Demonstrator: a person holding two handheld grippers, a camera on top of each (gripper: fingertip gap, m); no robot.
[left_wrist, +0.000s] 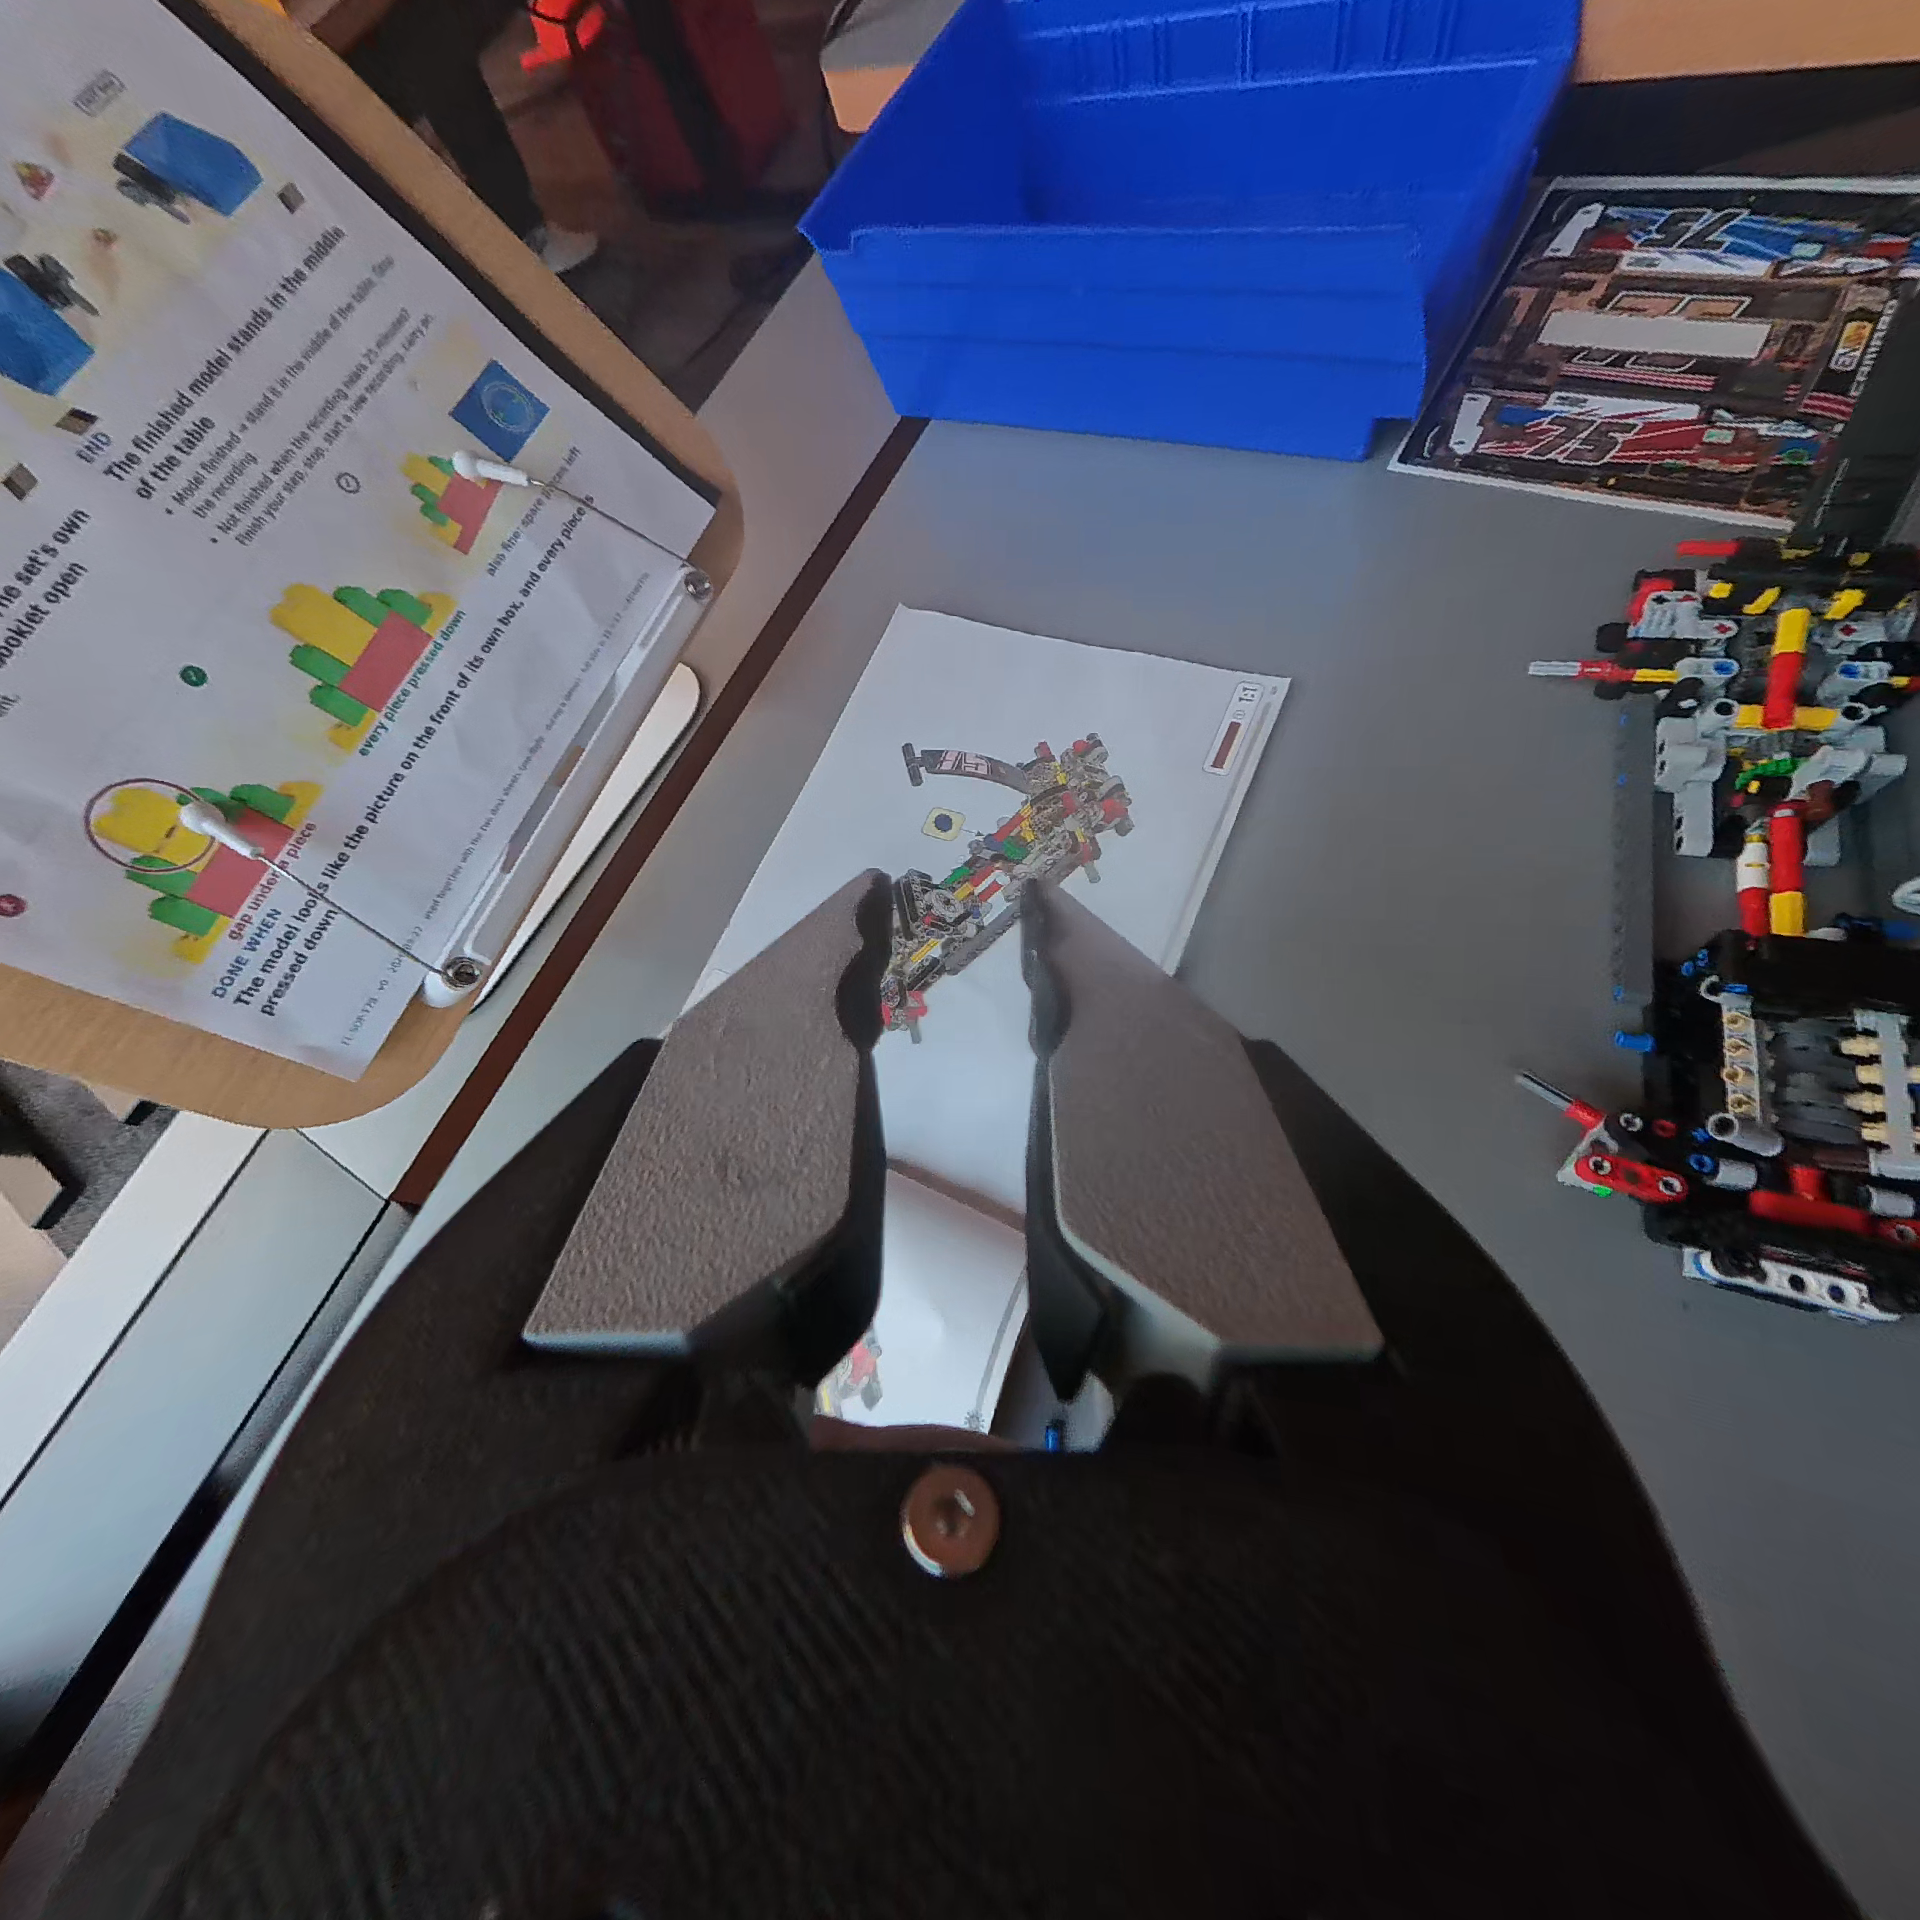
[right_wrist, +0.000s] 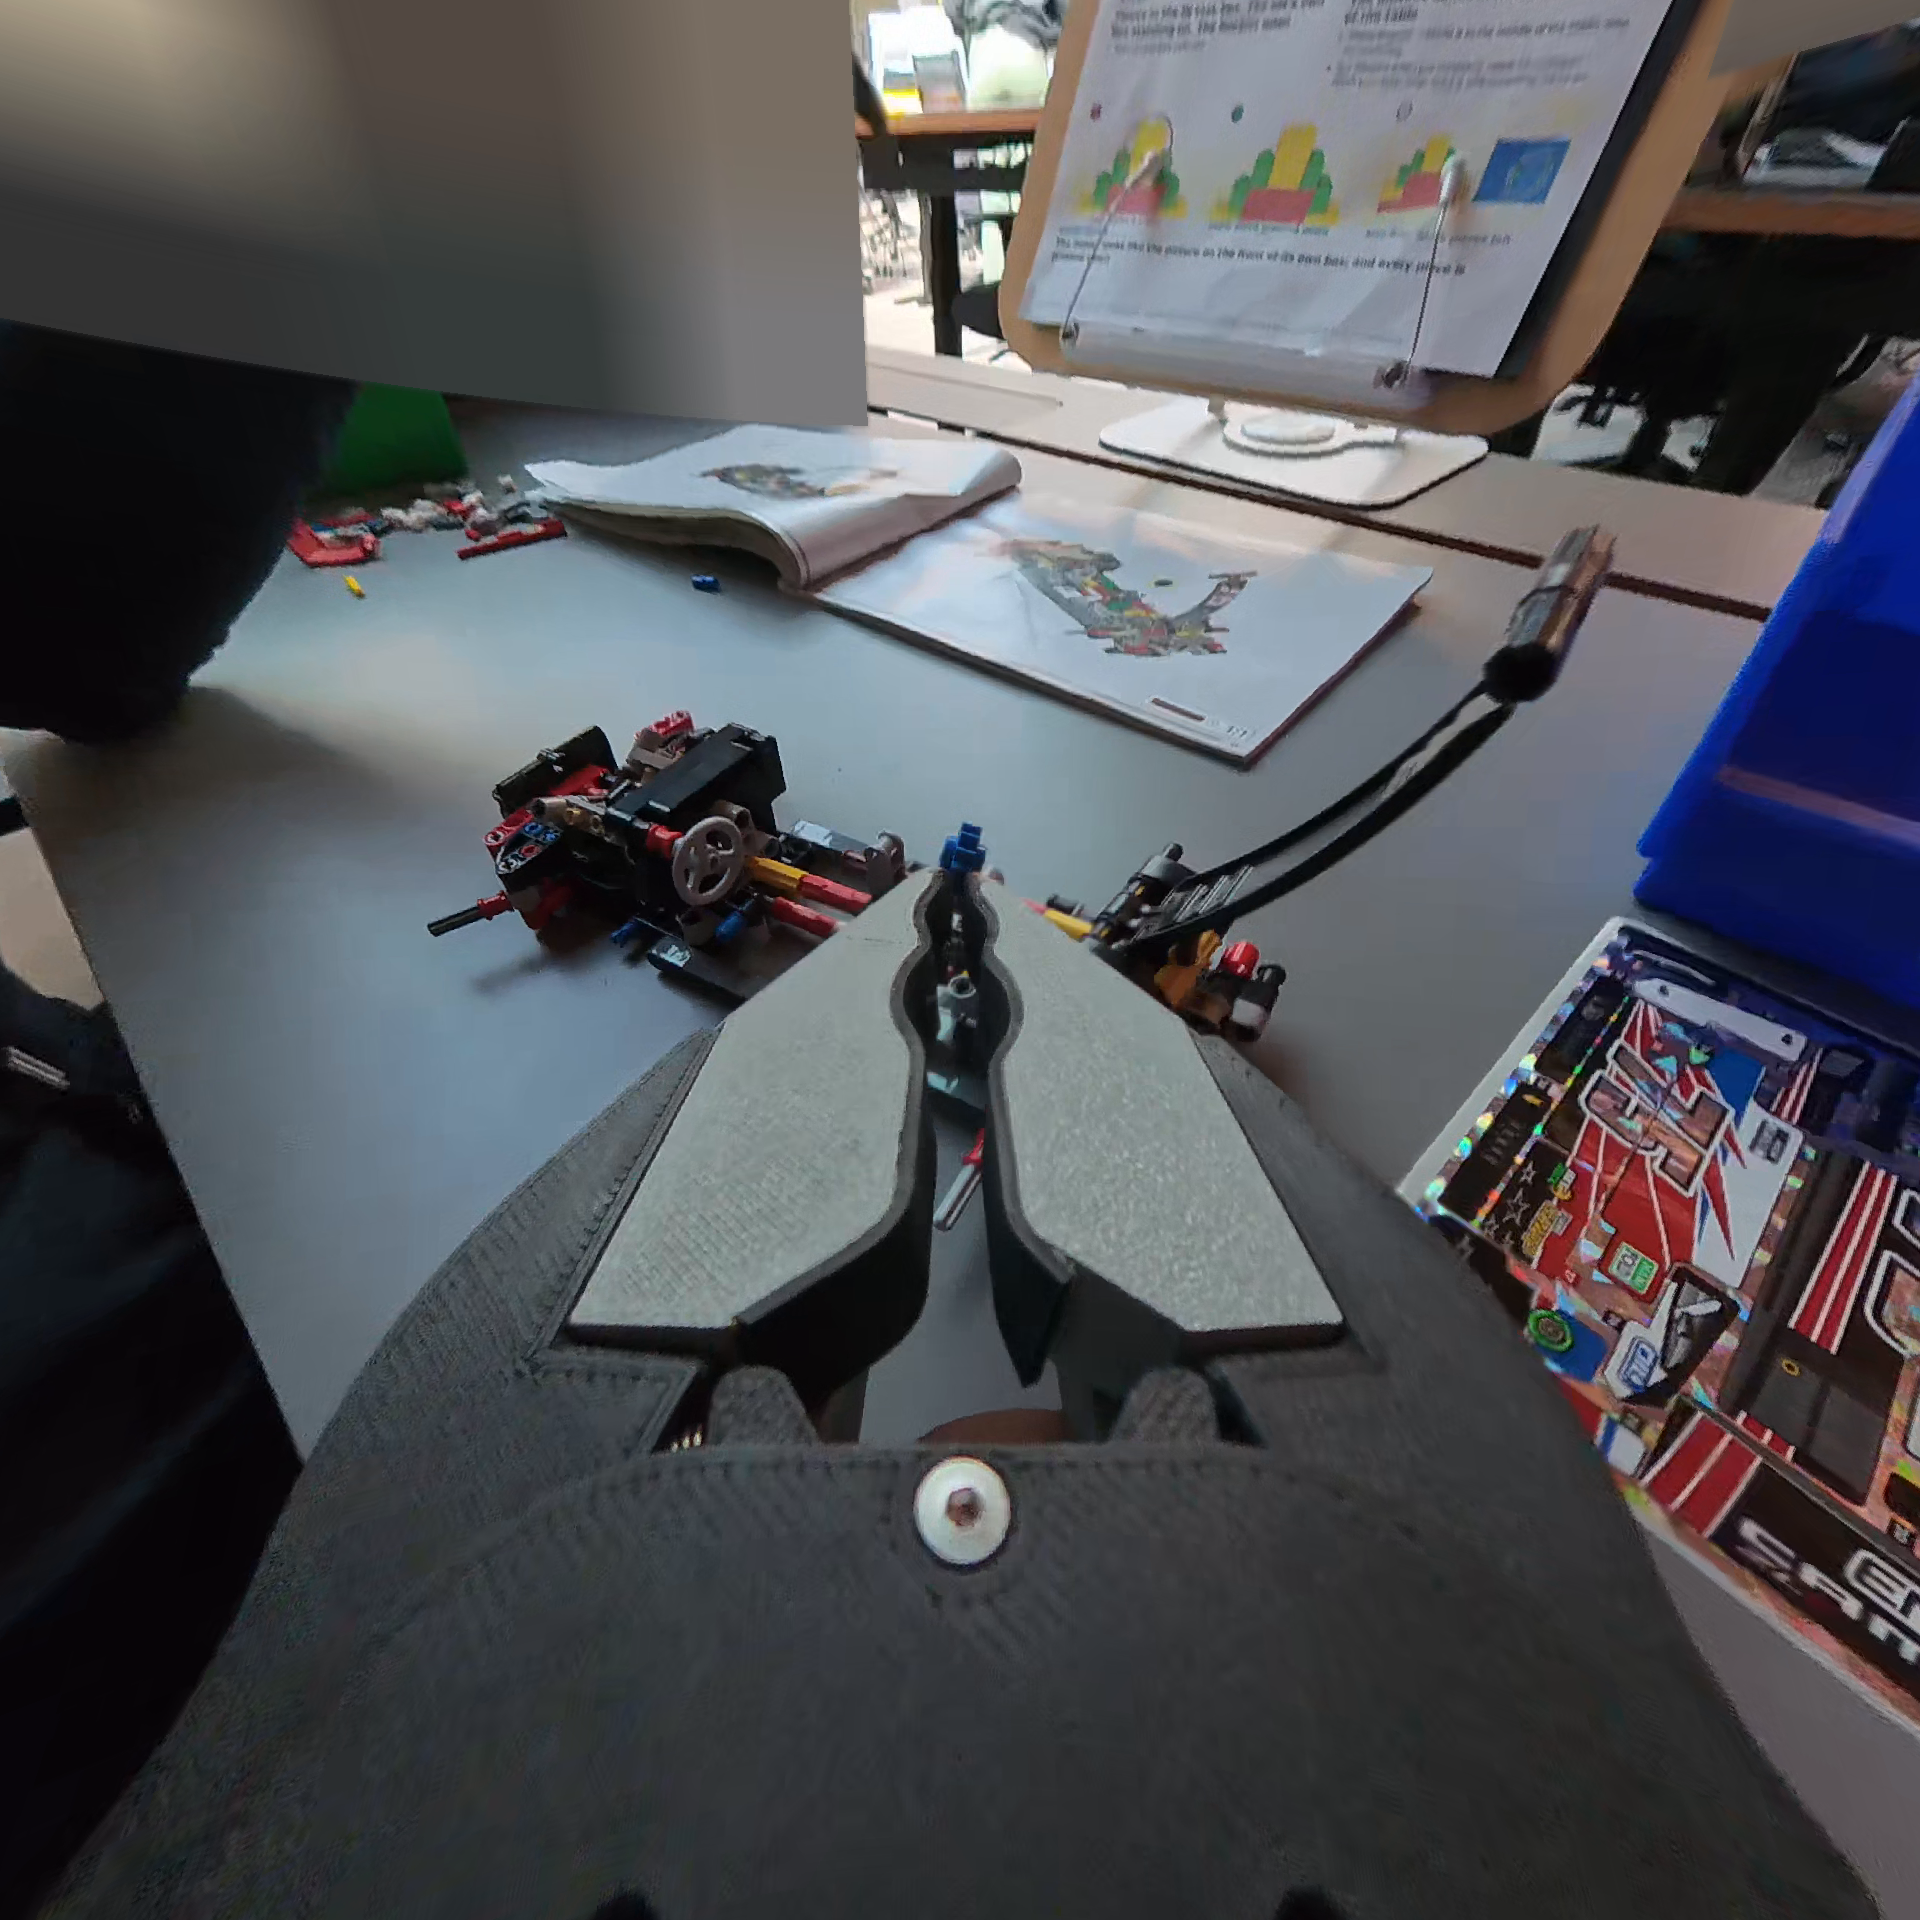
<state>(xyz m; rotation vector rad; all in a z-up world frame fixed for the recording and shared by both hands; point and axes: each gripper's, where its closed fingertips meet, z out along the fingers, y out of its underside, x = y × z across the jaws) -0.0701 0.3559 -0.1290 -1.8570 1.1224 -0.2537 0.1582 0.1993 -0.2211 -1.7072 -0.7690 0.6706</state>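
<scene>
Grey table (left_wrist: 1351, 727): left gripper (left_wrist: 956, 904) released, bare above open instruction booklet (left_wrist: 1039, 727); right gripper (right_wrist: 961, 883) clenched on small blue pin (right_wrist: 964, 847) beside the brick-built car chassis (right_wrist: 644, 831).

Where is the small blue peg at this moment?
In the right wrist view, the small blue peg sits pinched at the right gripper's fingertips, above the brick model on the grey table.

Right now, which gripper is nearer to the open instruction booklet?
Left. The left gripper hovers directly above the booklet, open. The right gripper is at the brick car model, well short of it.
</scene>
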